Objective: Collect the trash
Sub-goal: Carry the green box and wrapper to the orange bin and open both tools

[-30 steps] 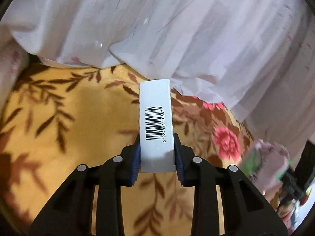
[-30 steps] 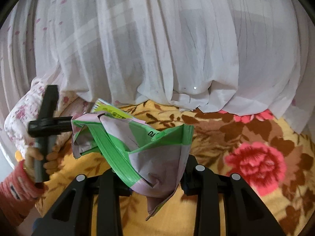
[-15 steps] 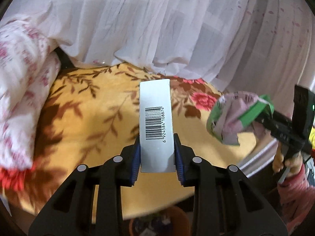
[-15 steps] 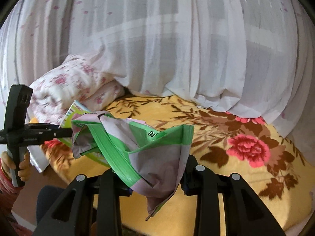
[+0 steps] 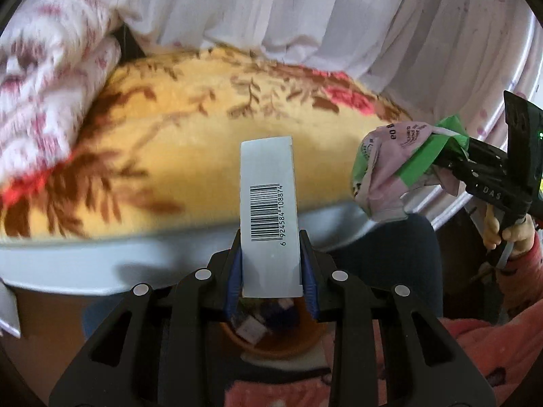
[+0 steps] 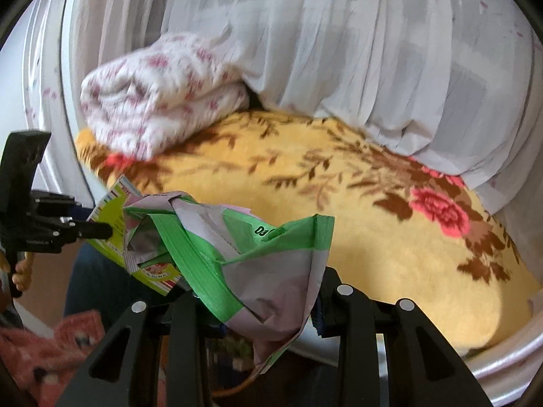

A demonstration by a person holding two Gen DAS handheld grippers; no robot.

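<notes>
Black two-finger left gripper point(image 5: 270, 283) with blue pads point(image 5: 234, 283) and round silver screws, matching black right gripper point(image 6: 268, 308) (pads mostly hidden), coral-pink patterned sleeve point(image 5: 522, 271), dark blue trousers point(image 5: 383, 257)

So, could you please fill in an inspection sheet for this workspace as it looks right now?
Surface: yellow floral blanket on a bed; no trash seen on it.
Job's things: white barcoded box; crumpled green and pink wrapper.
Clutter: folded floral quilt at the blanket's end.
Grippers: left gripper shut on the box; right gripper shut on the wrapper.
Cables: nothing seen.
Surroundings: white curtain; orange bin below the left gripper, holding scraps.
</notes>
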